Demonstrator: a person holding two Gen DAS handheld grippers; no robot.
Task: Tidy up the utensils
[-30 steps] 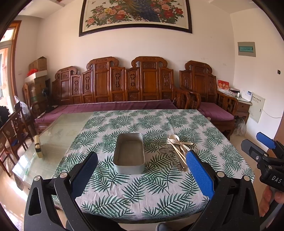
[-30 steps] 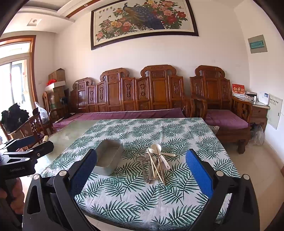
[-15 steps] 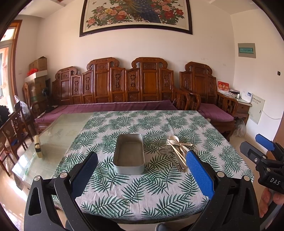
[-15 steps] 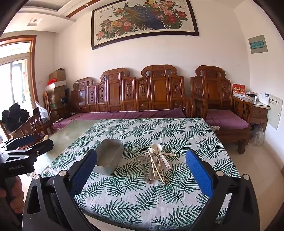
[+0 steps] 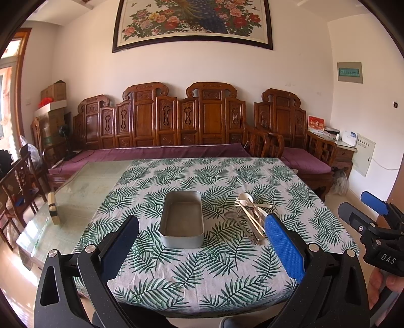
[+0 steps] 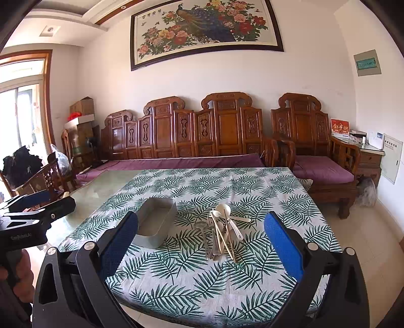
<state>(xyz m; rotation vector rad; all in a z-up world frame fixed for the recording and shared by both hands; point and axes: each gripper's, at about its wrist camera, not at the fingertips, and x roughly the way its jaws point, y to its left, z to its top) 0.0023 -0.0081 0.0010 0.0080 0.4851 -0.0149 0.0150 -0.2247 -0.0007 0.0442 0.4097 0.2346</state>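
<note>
— Leaf-print cloth [image 5: 192,267] over a glass-topped surface [image 5: 83,186], carved wooden sofa [image 5: 176,123] behind, peacock painting [image 5: 194,22] on the wall. Where are the tools?

— Both short of the near edge, off the surface. The left hand-held gripper [image 5: 202,249] has its jaws spread wide with nothing between them; the right hand-held gripper [image 6: 200,248] is the same, wide apart and bare.

— And past the fingers?

— An empty metal tray [image 5: 181,219] sits mid-cloth, long side running away from the left camera. Just to its right lies the utensil pile [image 6: 222,232]: pale spoons, chopsticks, a fork and some metal pieces, crossed over one another. The pile is near the tray, not touching it.

— So how far along?

— By my reading, nothing is done. The tray holds nothing and every utensil is in the heap. All the picking and placing is left, and the tangle may make single pieces hard to lift.

— Anything else around?

— A small block [image 5: 53,208] on the bare glass at left, dining chairs [image 5: 17,186] beyond it, cardboard boxes [image 6: 82,113] in the corner, a side cabinet [image 6: 370,156] at right.
</note>
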